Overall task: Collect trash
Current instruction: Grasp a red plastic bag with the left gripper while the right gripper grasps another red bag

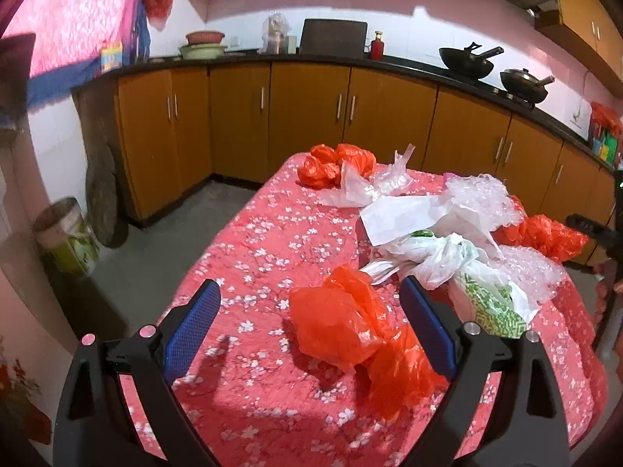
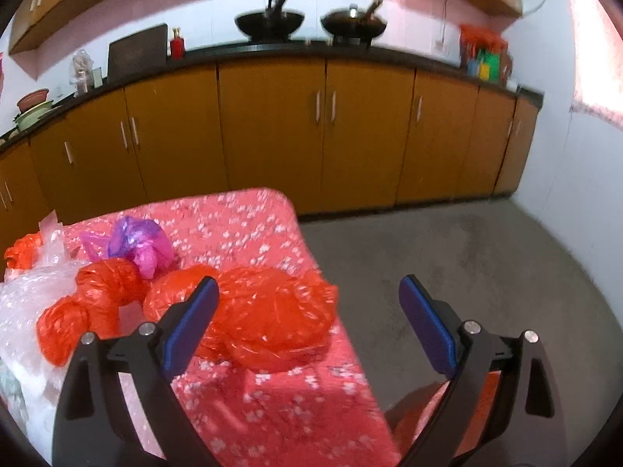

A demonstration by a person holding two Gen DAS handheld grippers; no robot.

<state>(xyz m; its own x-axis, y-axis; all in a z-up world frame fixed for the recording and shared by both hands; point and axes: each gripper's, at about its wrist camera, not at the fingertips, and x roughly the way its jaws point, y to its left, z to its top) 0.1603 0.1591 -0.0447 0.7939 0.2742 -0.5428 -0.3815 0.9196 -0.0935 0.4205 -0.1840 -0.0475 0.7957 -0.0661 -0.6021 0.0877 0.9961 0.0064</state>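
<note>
Two grippers are hanging over a table (image 1: 249,257) draped in a red cloth printed with small white blossoms, and both are standing released, their blue pads spread wide with nothing clamped.

The left gripper (image 1: 309,307) is pointing down at a crumpled orange plastic bag (image 1: 350,334) that is lying on the cloth between its fingers, closer to the right-hand pad; the pads are not pressing on it. Just beyond that bag, a white plastic bag (image 1: 440,257) is lying twisted beside a green-and-white patterned bag (image 1: 490,303). Farther along the table a flat sheet of white paper (image 1: 401,214) is resting against a heap of bubble wrap (image 1: 483,198), with more clear plastic (image 1: 373,183) and another orange bag (image 1: 331,163) sitting near the far edge. One more orange bag (image 1: 545,233) is showing at the right side of the pile. On the floor to the left, a bucket (image 1: 66,233) is standing against the wall.

The right gripper (image 2: 309,311) is hovering over the table's right edge, so its right finger is hanging above bare grey floor (image 2: 467,264). A large orange bag (image 2: 272,311) is lying just ahead of its left finger, untouched. To the left, a second knotted orange bag (image 2: 93,303) is resting on bubble wrap (image 2: 27,303), and a pink and purple bag (image 2: 140,241) is sitting behind it.

Brown cabinets (image 2: 272,132) are lining the far wall, with two black woks (image 2: 311,23) standing on the counter.
</note>
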